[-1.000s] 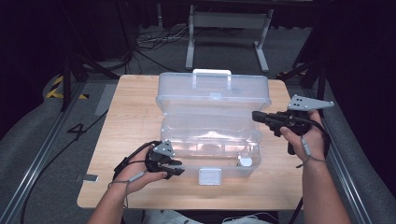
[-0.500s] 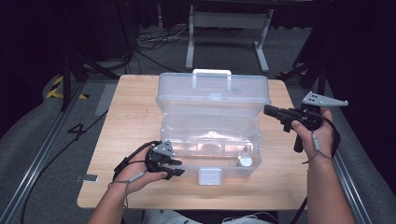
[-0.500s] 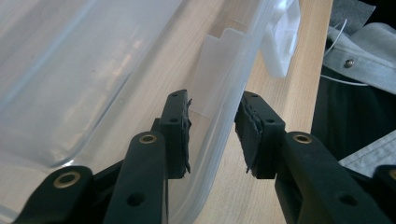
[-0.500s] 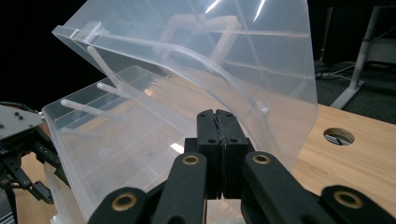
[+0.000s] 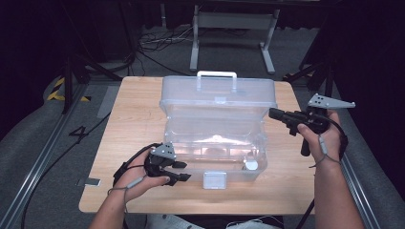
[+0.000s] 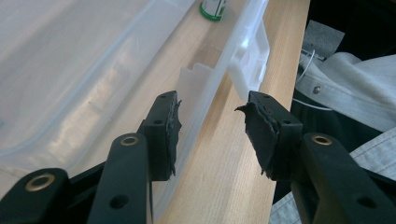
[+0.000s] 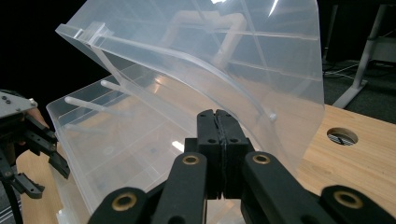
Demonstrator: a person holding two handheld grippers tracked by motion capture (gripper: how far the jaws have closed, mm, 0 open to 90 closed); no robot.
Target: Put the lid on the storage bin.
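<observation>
A clear plastic box [image 5: 191, 143] stands mid-table with its lid [image 5: 217, 98] raised upright and a white handle [image 5: 216, 75] on top. Inside, by the front right corner, stands a small green-and-white cylinder [image 5: 250, 165] [image 6: 212, 8]. My left gripper [image 5: 186, 171] [image 6: 212, 114] is at the box's front left; its jaws have just been opening and now straddle the front wall [image 6: 201, 107] without pressing on it. My right gripper [image 5: 274, 113] [image 7: 216, 119] hovers just right of the lid, shut on nothing, and points at the lid [image 7: 196, 60].
A white latch [image 5: 214, 180] [image 6: 250, 60] hangs from the box's front wall. Bare wooden table [image 5: 133, 119] lies left and right of the box, with a cable hole [image 7: 342, 136] in it. Metal stand legs [image 5: 229, 28] and cables are on the floor behind.
My right gripper has drawn back a little to the right, away from the box, still shut. The left hand has stayed at the front wall.
</observation>
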